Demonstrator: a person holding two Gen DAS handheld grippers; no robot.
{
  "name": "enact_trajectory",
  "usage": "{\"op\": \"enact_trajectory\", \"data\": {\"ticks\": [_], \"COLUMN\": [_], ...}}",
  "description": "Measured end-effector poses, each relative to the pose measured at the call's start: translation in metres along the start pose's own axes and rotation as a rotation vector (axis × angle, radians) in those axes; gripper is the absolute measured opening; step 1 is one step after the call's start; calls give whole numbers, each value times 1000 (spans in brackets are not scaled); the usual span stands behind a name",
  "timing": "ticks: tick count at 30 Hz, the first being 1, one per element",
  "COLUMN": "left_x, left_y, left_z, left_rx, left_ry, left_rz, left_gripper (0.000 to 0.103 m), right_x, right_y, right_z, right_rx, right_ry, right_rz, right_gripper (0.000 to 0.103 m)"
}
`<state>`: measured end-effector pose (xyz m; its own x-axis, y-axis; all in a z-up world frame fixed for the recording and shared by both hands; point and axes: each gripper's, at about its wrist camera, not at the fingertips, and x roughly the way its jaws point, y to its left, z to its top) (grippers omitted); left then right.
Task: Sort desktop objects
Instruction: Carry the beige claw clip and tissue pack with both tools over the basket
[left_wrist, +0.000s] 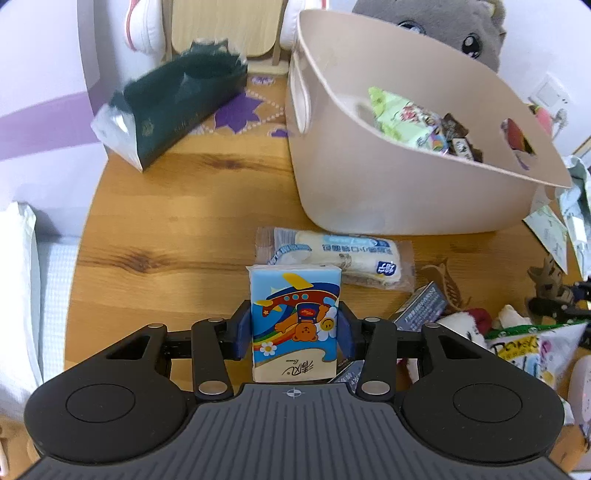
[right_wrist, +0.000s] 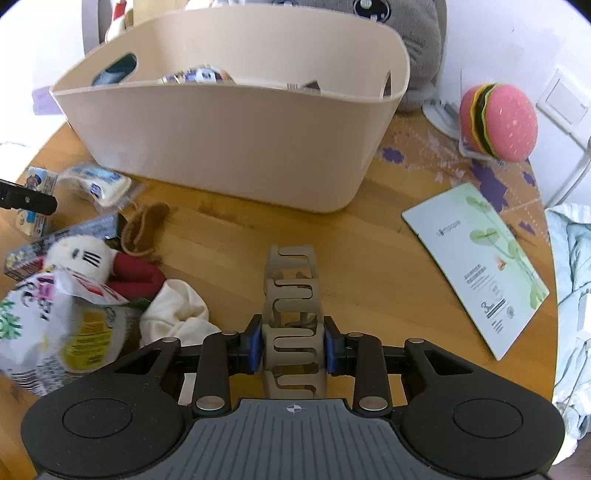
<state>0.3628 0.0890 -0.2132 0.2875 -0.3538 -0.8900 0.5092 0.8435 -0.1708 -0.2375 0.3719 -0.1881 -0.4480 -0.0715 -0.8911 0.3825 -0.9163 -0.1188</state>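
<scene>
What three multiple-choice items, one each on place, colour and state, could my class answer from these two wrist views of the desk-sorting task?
1. Where does the clear-wrapped bread packet lie?
A. inside the bin
B. on the round wooden table, in front of the beige plastic bin
C. on the plush hamburger

2. What colour are the buns of the plush hamburger toy?
A. pink
B. blue
C. black

3. What is the left gripper doing?
A. open and empty
B. shut on a slotted grey-beige plastic holder
C. shut on a cartoon bear tissue pack

Answers: 1 B, the packet rests on wood by the bin's base. 2 A, both buns are pink. 3 C, the blue pads press the pack's sides; the right gripper holds the slotted grey-beige plastic holder.
</scene>
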Motion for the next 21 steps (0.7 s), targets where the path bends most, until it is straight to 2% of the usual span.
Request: {"op": "enact_trajectory", "data": {"ticks": [10, 21], "left_x": [-45, -83], "left_y": [-8, -35], "left_z": [26, 83], "left_rx": [107, 208], "left_ry": [-95, -234], "left_rz": [-20, -43], "left_gripper": [46, 46], "right_x": [-53, -104], "right_y": [-6, -12], "right_z": [21, 59], "right_rx": [-6, -45], "right_ry": [-129, -257], "right_rz": [13, 2], "right_gripper": [30, 30]}}
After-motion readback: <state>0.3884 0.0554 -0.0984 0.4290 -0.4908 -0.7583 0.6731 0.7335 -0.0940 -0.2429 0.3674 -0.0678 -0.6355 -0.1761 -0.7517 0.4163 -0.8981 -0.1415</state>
